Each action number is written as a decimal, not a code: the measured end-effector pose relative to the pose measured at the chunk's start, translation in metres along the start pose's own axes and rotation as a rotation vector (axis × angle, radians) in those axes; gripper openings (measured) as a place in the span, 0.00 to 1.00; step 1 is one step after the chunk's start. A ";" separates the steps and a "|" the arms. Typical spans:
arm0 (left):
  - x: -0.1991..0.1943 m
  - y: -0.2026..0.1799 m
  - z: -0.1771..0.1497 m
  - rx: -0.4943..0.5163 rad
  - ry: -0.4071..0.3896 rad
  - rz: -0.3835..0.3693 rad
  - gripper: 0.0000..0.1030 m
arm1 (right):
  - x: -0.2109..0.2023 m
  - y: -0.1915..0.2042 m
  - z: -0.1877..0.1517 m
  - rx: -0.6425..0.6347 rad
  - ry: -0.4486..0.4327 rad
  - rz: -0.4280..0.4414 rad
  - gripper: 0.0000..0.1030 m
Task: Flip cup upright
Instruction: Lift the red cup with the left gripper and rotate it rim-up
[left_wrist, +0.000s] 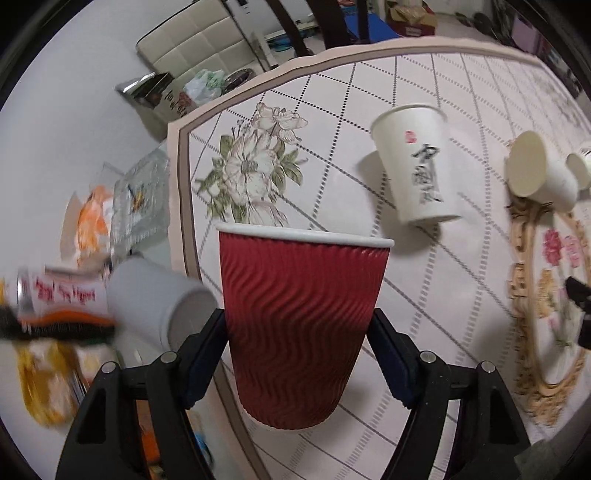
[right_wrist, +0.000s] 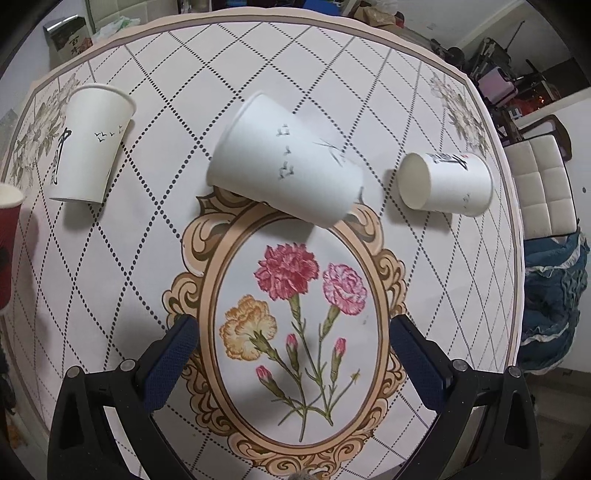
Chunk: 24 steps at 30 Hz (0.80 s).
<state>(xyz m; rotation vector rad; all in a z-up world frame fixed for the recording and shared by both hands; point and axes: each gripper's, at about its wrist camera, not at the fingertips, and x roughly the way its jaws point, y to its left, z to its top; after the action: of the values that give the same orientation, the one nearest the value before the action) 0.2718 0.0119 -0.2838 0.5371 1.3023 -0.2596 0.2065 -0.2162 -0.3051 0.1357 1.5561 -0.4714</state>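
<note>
My left gripper (left_wrist: 297, 325) is shut on a red ripple-wall paper cup (left_wrist: 301, 325), rim up, held over the table's left edge; the cup also shows at the left edge of the right wrist view (right_wrist: 13, 243). My right gripper (right_wrist: 291, 332) is open and empty above the carnation picture. A white paper cup (right_wrist: 284, 173) lies on its side ahead of it, mouth to the left. A second white cup (right_wrist: 447, 182) lies on its side to the right. A third white cup with black writing (right_wrist: 92, 144) (left_wrist: 415, 162) stands upright at the left.
The round table (right_wrist: 491, 122) has a diamond-pattern cloth with flower prints. In the left wrist view, blurred clutter, a grey cup (left_wrist: 159, 302) and boxes lie off the table's left edge. Padded chairs (right_wrist: 543, 184) stand at the right and far side.
</note>
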 end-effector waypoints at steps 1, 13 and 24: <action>-0.005 -0.003 -0.004 -0.016 0.004 -0.010 0.72 | -0.001 -0.003 -0.003 0.005 0.000 0.006 1.00; -0.036 -0.074 -0.058 -0.252 0.126 -0.158 0.72 | 0.004 -0.074 -0.043 0.027 0.015 0.040 1.00; -0.012 -0.152 -0.067 -0.435 0.260 -0.337 0.72 | 0.039 -0.152 -0.062 0.066 0.056 0.044 1.00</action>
<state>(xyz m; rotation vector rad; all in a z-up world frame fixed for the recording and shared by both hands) 0.1405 -0.0844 -0.3186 -0.0228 1.6463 -0.1783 0.0904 -0.3382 -0.3135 0.2351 1.5897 -0.4883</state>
